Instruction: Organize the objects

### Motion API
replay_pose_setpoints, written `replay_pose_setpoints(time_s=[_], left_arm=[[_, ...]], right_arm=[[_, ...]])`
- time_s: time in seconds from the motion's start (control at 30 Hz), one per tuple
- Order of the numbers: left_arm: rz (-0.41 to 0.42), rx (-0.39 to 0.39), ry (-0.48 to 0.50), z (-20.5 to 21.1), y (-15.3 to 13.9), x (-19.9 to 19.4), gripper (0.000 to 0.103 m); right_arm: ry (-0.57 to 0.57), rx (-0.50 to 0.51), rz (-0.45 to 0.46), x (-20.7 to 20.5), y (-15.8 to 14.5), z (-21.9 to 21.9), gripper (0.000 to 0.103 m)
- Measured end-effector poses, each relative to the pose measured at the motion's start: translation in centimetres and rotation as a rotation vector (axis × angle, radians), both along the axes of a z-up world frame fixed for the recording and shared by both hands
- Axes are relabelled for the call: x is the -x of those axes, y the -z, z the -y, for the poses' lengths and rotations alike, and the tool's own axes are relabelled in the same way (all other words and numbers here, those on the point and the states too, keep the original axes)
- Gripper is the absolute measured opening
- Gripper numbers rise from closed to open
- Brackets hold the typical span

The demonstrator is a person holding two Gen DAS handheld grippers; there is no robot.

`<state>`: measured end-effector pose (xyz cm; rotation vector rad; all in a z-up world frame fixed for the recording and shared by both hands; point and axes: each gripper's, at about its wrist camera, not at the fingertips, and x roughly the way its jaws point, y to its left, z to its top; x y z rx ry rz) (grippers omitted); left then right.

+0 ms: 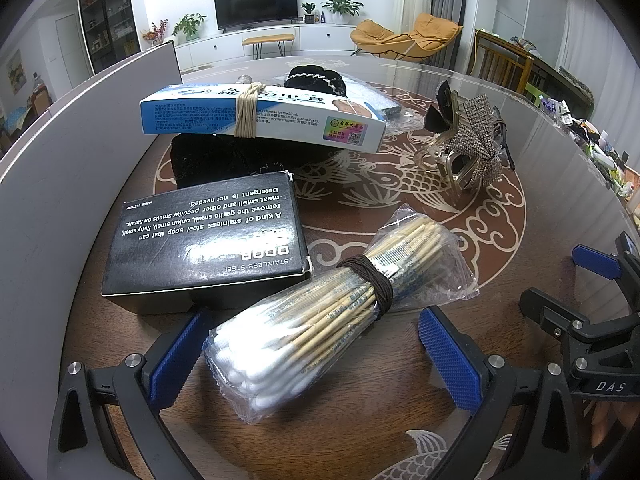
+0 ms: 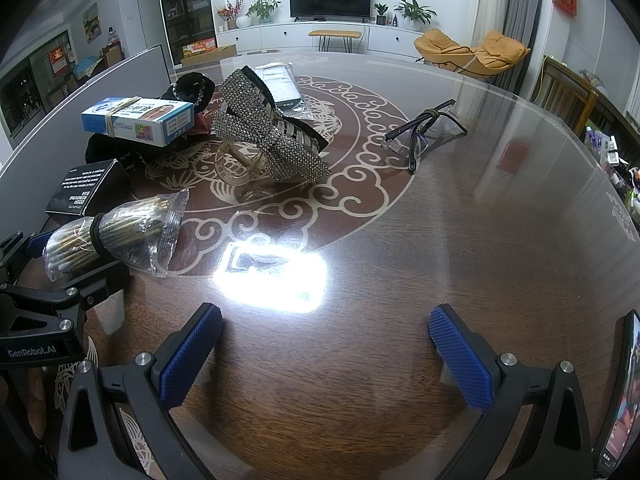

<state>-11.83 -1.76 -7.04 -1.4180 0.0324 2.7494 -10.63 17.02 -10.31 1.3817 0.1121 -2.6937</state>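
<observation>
A plastic bag of cotton swabs [image 1: 320,312] tied with a dark band lies on the glass-topped table between the open fingers of my left gripper [image 1: 316,356], its white end nearest the camera. It also shows in the right wrist view [image 2: 112,236]. Behind it lie a black stainless-steel soap box [image 1: 208,240], a blue-and-white box [image 1: 264,114] bound with a rubber band on a black pouch [image 1: 224,160], and a rhinestone hair claw [image 1: 464,144]. My right gripper [image 2: 324,352] is open and empty over bare table. Glasses [image 2: 424,130] lie ahead of it.
A grey panel [image 1: 60,152] curves along the table's left edge. A black beaded item [image 1: 316,78] and a packet in plastic [image 2: 280,88] sit behind the boxes. A phone [image 2: 620,400] stands at the right edge. Small bottles crowd the far right [image 1: 600,148].
</observation>
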Motion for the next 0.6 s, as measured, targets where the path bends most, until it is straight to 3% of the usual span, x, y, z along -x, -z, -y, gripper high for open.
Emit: replay_pose_setpoints(time_s=[0.6], left_arm=[[0.000, 0.000, 0.003, 0.02, 0.01, 0.02, 0.103]], right_arm=[[0.000, 0.000, 0.000, -0.08, 0.01, -0.03, 0.103]])
